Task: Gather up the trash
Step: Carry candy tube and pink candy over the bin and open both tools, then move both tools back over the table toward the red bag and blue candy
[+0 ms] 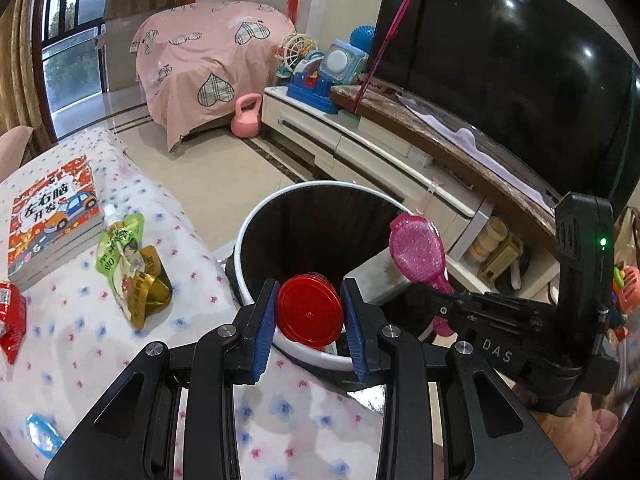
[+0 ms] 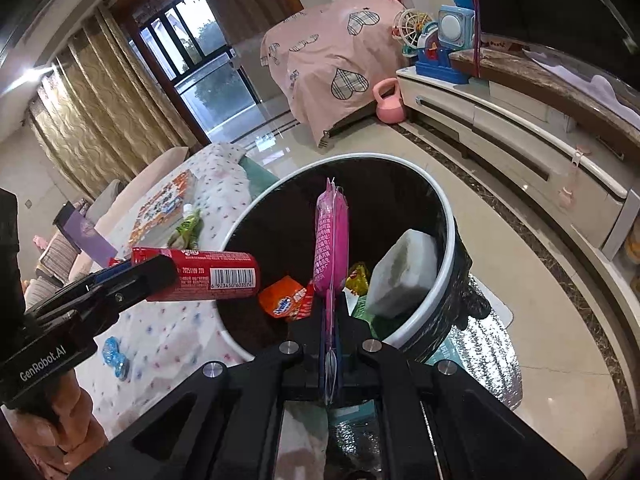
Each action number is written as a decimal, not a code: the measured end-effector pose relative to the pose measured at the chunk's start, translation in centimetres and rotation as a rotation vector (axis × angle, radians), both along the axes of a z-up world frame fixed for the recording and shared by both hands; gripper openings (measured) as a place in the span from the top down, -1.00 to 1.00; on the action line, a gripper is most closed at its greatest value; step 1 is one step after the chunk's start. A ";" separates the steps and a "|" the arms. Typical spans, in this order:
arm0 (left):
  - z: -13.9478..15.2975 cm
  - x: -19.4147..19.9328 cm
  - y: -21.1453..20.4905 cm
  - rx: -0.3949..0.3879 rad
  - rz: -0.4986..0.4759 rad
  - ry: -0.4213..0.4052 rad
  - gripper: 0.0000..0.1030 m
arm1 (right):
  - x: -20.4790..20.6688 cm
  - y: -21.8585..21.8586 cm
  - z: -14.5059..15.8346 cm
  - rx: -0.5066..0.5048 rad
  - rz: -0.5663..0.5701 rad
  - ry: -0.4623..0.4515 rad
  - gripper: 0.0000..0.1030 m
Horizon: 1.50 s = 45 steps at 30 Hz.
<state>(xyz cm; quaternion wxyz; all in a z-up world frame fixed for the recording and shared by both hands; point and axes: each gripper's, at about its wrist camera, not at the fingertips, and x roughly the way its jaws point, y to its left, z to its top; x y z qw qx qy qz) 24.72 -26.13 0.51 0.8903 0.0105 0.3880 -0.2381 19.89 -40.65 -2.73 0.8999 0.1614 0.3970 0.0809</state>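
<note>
Red can (image 1: 310,309) in left claw (image 1: 310,312), pink packet (image 2: 331,236) in right claw (image 2: 332,320), both hiding bin (image 2: 450,232) contents.

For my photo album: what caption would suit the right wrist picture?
Right gripper dangles a pink packet over the trash bin while the left gripper brings a red can.

Home living rm: TV (image 1: 500,40), TV cabinet (image 1: 360,148), curtains (image 2: 100,120), kids' toys (image 1: 320,68).

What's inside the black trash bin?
In the trash bin: a whitish block, an orange wrapper, a gold wrapper. The pink packet covers whatever's behind it.
</note>
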 end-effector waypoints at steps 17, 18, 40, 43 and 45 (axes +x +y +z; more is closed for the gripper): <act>-0.6 0.0 1.2 -0.028 0.003 0.050 0.19 | 0.4 -1.2 0.8 0.031 -0.043 -0.017 0.31; -0.5 -0.1 1.6 -0.029 0.007 0.051 0.16 | 0.2 -1.1 0.9 0.034 -0.042 -0.021 0.31; -2.9 -6.5 18.6 -0.098 0.299 0.119 0.01 | -4.2 9.9 1.3 0.076 0.171 -0.082 -0.70; -3.3 -7.2 21.2 -0.103 0.344 0.125 0.00 | -4.4 11.6 1.0 0.068 0.216 -0.073 -0.70; -3.4 -7.4 22.3 -0.104 0.366 0.129 0.00 | -4.5 13.1 0.9 0.057 0.255 -0.069 -0.70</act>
